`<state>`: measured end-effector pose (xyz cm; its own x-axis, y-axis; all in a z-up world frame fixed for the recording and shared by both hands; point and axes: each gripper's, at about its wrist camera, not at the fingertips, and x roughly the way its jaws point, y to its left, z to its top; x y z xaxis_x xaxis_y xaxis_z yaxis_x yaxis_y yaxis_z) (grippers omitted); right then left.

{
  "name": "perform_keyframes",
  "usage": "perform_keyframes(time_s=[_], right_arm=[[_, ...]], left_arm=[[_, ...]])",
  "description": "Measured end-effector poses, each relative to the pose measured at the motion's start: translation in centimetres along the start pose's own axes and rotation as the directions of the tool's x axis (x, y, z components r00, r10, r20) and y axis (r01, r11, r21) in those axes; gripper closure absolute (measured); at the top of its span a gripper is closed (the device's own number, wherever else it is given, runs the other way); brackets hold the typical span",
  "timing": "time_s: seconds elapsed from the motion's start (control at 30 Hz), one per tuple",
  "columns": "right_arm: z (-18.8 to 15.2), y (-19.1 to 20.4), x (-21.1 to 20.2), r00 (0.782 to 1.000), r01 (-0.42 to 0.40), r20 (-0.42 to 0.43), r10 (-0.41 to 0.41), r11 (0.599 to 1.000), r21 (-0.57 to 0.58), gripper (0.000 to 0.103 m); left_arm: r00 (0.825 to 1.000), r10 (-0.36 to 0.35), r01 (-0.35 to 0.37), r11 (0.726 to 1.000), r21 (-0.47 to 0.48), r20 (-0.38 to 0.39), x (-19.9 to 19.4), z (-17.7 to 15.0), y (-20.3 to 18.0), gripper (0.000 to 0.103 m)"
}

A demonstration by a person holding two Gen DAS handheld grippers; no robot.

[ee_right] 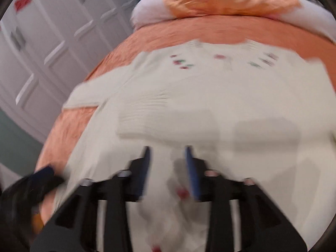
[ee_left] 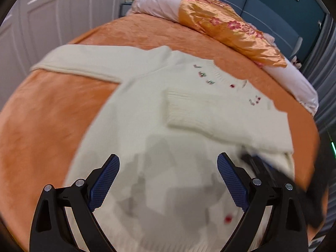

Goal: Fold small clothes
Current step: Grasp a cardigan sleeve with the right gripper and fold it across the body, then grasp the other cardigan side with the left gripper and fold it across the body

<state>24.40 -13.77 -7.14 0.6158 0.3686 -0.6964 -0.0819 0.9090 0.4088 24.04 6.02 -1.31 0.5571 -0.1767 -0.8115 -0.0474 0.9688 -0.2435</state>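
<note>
A cream knitted sweater (ee_left: 147,109) with small red and green embroidery near the collar lies flat on the orange bedspread (ee_left: 46,113). Its right sleeve (ee_left: 210,113) is folded across the chest; its left sleeve (ee_left: 84,61) lies stretched out to the left. My left gripper (ee_left: 168,168) is open and empty, hovering over the sweater's lower half. My right gripper (ee_right: 168,159) hovers over the sweater (ee_right: 210,96) near its hem, jaws partly open with nothing between them; this view is blurred. The right gripper also shows at the lower right of the left wrist view (ee_left: 264,168).
A white and orange floral quilt (ee_left: 220,21) is bunched along the far side of the bed. White wardrobe doors (ee_left: 52,10) stand to the left, a dark blue headboard (ee_left: 262,4) behind. The bed's edge drops off at the left (ee_right: 52,142).
</note>
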Motion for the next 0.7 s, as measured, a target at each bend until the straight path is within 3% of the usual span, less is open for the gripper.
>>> perform_keyframes(time_s=[0.1,0.17,0.27,0.33,0.37,0.43,0.5,0.57,0.7], right_arm=[[-2.2,-5.2,-3.6,0.998,0.060,0.026,-0.064,0.991,0.122,0.060],[-3.3,-8.1,-5.3,0.994,0.098,0.022,-0.104,0.978,0.186,0.059],[-3.9,-11.4,-7.3,0.992,0.109,0.034,-0.122,0.957,0.269,0.059],[-3.8,-12.9,-7.8,0.992,0.098,0.046,-0.119,0.943,0.318,0.059],[-3.6,-13.4,-7.8,0.992,0.091,0.053,-0.115,0.939,0.332,0.059],[-2.6,-13.9,-7.6,0.993,0.058,0.079,-0.092,0.933,0.356,0.059],[-1.0,-14.6,-7.3,0.991,0.005,0.122,-0.055,0.924,0.382,0.059],[0.5,-15.3,-6.8,0.989,-0.025,0.143,-0.038,0.911,0.411,0.058],[3.5,-18.2,-5.0,0.983,-0.077,0.183,-0.018,0.864,0.497,0.059]], left_arm=[[0.997,0.019,-0.021,0.999,-0.026,-0.074,4.2,0.9,-0.5,0.011],[0.993,-0.016,0.001,0.992,-0.123,-0.120,6.6,1.1,0.3,0.012],[0.996,-0.044,0.024,0.972,-0.234,-0.080,7.3,1.6,1.1,0.014],[0.994,-0.093,0.076,0.968,-0.240,-0.060,7.6,2.8,0.8,0.039],[0.992,-0.111,0.093,0.968,-0.232,-0.065,8.0,3.3,0.6,0.057],[0.988,-0.133,0.115,0.971,-0.210,-0.073,8.4,4.7,-0.4,0.068],[0.990,-0.127,0.115,0.979,-0.168,-0.057,8.7,6.0,-1.2,0.094],[0.988,-0.151,0.145,0.980,-0.140,-0.034,8.7,7.7,-1.9,0.095],[0.971,-0.211,0.221,0.972,-0.084,0.111,5.9,12.1,-2.9,0.096]])
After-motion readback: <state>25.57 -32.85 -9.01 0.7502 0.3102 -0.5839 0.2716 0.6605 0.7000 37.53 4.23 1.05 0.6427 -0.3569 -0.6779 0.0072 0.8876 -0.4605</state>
